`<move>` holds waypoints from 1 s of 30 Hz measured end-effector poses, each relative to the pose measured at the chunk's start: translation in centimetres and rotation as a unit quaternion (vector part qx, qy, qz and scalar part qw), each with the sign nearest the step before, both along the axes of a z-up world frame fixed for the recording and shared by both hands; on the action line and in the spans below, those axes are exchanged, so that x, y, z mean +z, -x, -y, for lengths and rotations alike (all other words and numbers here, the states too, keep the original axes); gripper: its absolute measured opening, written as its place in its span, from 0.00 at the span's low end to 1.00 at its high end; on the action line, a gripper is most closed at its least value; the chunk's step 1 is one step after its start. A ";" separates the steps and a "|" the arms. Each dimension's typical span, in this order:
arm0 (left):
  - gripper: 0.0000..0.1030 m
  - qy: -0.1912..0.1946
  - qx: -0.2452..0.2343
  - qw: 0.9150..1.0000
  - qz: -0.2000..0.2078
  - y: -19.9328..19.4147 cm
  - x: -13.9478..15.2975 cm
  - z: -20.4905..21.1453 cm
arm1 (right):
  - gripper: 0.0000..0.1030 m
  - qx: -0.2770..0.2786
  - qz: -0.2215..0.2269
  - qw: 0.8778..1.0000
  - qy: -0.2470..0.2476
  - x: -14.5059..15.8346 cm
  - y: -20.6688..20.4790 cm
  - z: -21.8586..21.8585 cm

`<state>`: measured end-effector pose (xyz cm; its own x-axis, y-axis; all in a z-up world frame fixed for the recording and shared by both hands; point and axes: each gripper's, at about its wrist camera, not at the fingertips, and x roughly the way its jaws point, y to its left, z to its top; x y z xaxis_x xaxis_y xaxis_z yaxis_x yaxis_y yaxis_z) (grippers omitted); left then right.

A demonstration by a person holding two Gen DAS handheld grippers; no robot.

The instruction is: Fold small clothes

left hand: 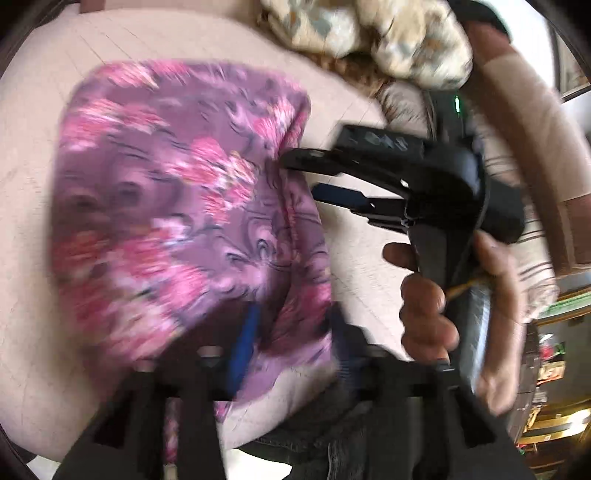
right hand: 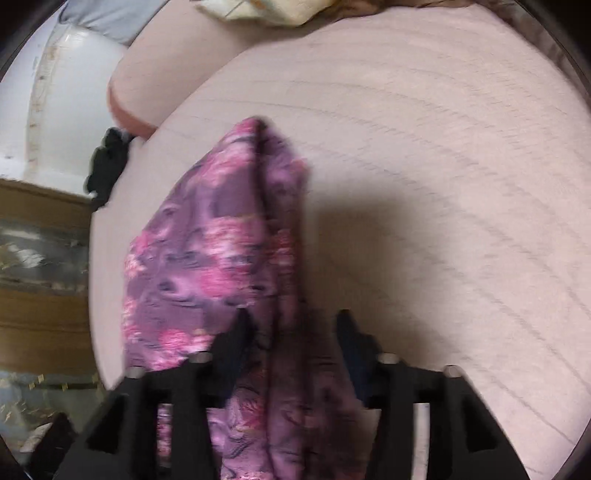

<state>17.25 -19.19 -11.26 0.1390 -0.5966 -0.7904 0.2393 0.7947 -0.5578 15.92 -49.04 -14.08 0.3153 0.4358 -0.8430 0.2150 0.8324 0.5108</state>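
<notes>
A purple cloth with pink flowers (left hand: 177, 206) lies folded on the pale pink bed surface (left hand: 147, 40). My left gripper (left hand: 291, 325) sits at the cloth's near edge with its fingers apart and fabric lying between them. My right gripper (left hand: 299, 173) comes in from the right in the left wrist view, jaws apart, one fingertip (left hand: 291, 157) at the cloth's right fold. In the right wrist view the cloth (right hand: 221, 258) runs away from me in a bunched strip, and my right gripper (right hand: 291, 321) straddles its near end, jaws apart. The frames are blurred.
A heap of beige patterned clothes (left hand: 369, 29) lies at the far edge of the bed. A small black object (right hand: 107, 162) sits at the bed's left edge, beside a white wall and brown furniture (right hand: 40, 266). The person's hand (left hand: 428, 302) holds the right gripper's handle.
</notes>
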 end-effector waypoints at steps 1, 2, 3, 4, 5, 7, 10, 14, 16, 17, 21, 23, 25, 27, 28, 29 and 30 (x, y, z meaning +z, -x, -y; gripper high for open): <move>0.54 0.007 0.005 1.000 0.012 0.3 0.8 -1.2 | 0.59 -0.011 0.015 1.000 0.001 0.8 0.4 0.7; 0.62 0.008 0.016 0.999 0.030 0.6 1.7 -3.0 | 0.63 -0.023 0.035 0.999 -0.003 1.8 1.0 1.4; 0.71 0.002 0.027 0.999 0.040 1.0 2.0 -4.3 | 0.72 -0.033 0.055 0.998 -0.010 2.8 1.7 1.9; 0.72 -0.004 0.042 0.998 0.045 0.8 2.3 -6.0 | 0.81 -0.037 0.076 0.996 -0.017 3.7 2.5 2.2; 0.73 -0.002 0.055 0.998 0.039 1.0 1.8 -7.6 | 0.83 -0.032 0.088 0.995 -0.022 4.3 3.1 2.1; 0.75 -0.013 0.080 0.997 0.016 0.6 -0.1 -8.7 | 0.85 -0.007 0.088 0.996 -0.029 4.7 3.5 0.9; 0.75 -0.018 0.109 0.994 -0.022 0.4 -3.2 -10.2 | 0.80 0.022 0.052 0.998 0.015 3.3 4.8 -1.2; 0.75 0.006 0.109 0.993 -0.042 1.6 -6.0 -10.1 | 0.29 0.028 0.010 0.999 0.038 1.5 7.1 -1.8; 0.75 -0.002 0.091 0.995 -0.048 1.4 -6.6 -8.7 | 0.29 -0.013 -0.015 0.996 0.088 0.9 7.7 -0.4; 0.75 -0.005 0.086 0.995 -0.050 1.5 -6.8 -8.3 | 0.29 -0.038 -0.030 0.994 0.101 1.0 7.3 0.2; 0.75 0.009 0.094 0.995 -0.035 0.4 -5.9 -8.2 | 0.60 -0.061 0.007 0.998 0.009 2.0 7.9 2.0; 0.75 0.032 0.115 0.992 -0.035 -0.2 -5.3 -9.3 | 0.84 -0.053 0.017 0.998 -0.026 2.1 7.9 2.2; 0.75 0.045 0.117 0.991 -0.046 -0.9 -5.8 -9.5 | 0.81 -0.043 0.013 0.998 -0.049 1.8 7.7 1.8; 0.75 0.045 0.096 0.990 -0.094 -1.8 -7.8 -8.6 | 0.67 -0.028 -0.004 0.998 -0.048 0.7 7.0 0.7; 0.75 0.058 0.094 0.988 -0.111 -1.9 -8.6 -8.4 | 0.56 -0.016 -0.023 0.999 -0.037 0.1 6.4 -0.3; 0.66 0.067 0.101 0.987 -0.106 -1.8 -8.7 -8.5 | 0.54 -0.007 -0.034 0.999 -0.023 -0.3 5.9 -1.4; 0.33 0.081 0.101 0.987 -0.097 -1.7 -8.6 -8.7 | 0.47 -0.002 -0.033 0.999 -0.014 -0.4 5.8 -1.9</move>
<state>18.94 -10.50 -19.87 0.1232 -0.6923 -0.7111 -0.0399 0.7125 -0.7006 10.14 -47.09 -14.46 0.2611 0.4589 -0.8492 0.2530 0.8165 0.5190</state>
